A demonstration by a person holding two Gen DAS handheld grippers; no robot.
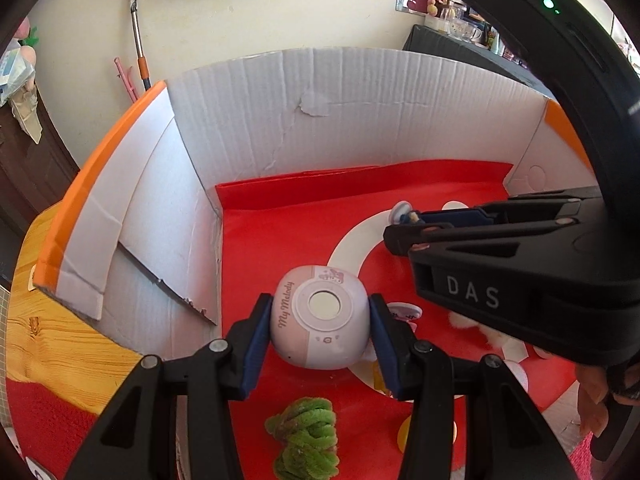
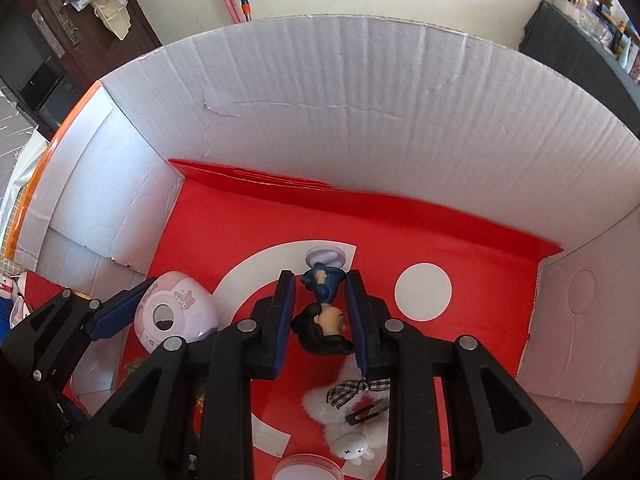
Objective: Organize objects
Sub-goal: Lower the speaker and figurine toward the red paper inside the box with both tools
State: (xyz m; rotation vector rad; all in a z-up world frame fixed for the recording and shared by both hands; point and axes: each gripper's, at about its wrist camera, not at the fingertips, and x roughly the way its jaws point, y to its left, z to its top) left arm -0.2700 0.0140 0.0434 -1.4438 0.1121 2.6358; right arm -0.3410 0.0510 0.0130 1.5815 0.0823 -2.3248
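Observation:
My left gripper (image 1: 320,320) is shut on a pink and white My Melody toy camera (image 1: 320,316), held over the red floor of a white cardboard box (image 1: 320,92). The camera also shows in the right wrist view (image 2: 172,312), between the left gripper's blue pads (image 2: 116,312). My right gripper (image 2: 320,316) is shut on a small figurine (image 2: 326,316) with black hair, blue clothes and a white round base, held upside down inside the box (image 2: 360,120). In the left wrist view the right gripper (image 1: 404,232) enters from the right with the figurine's base (image 1: 401,211) at its tips.
On the box floor lie a green fuzzy bundle (image 1: 304,436), a white fluffy clip with a checked bow (image 2: 352,400), a small white rabbit head (image 2: 350,446) and a round lid (image 2: 308,468). A wooden table (image 1: 52,340) lies left of the box.

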